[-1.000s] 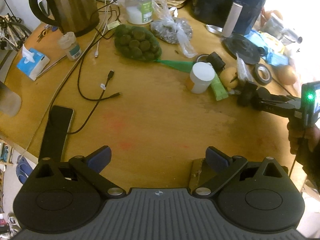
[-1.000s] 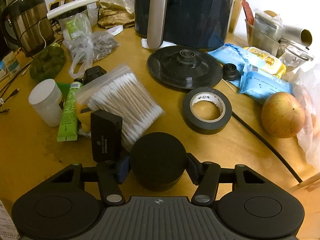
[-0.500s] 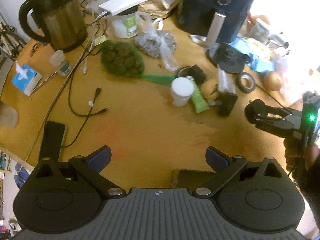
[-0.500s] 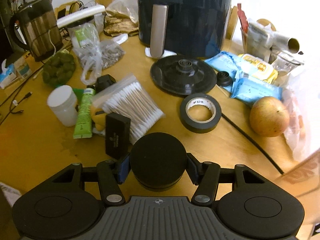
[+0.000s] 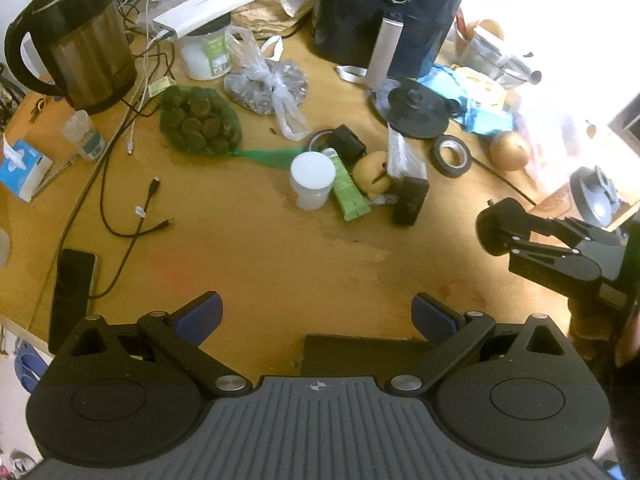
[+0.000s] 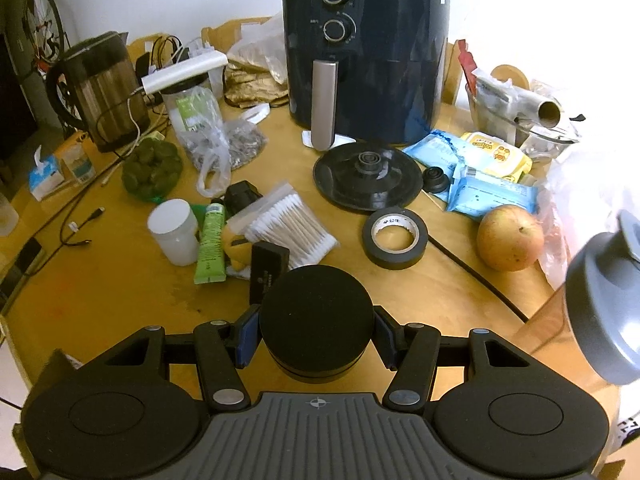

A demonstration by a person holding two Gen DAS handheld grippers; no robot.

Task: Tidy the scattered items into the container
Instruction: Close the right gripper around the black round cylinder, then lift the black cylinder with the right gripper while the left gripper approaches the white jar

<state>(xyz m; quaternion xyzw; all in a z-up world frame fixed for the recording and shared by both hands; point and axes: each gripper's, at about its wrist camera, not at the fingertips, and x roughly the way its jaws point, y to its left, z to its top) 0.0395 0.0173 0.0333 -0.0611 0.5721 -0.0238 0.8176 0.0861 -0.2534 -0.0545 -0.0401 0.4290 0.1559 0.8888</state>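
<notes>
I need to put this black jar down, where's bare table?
Bare tabletop lies between the left gripper, phone and white jar. Crowded beyond: green tube, cotton swabs, tape roll, apple.

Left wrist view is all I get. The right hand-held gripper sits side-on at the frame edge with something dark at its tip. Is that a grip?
Observer: Yes. The right wrist view shows the right hand-held gripper shut on a black round flat-topped jar, with blue pads pressing on both of its sides.
Operator: And the clear packet next to the small black box? It's edge-on for me.
Observer: It's a clear plastic bag of cotton swabs, lying flat just behind the small black rectangular box.
</notes>
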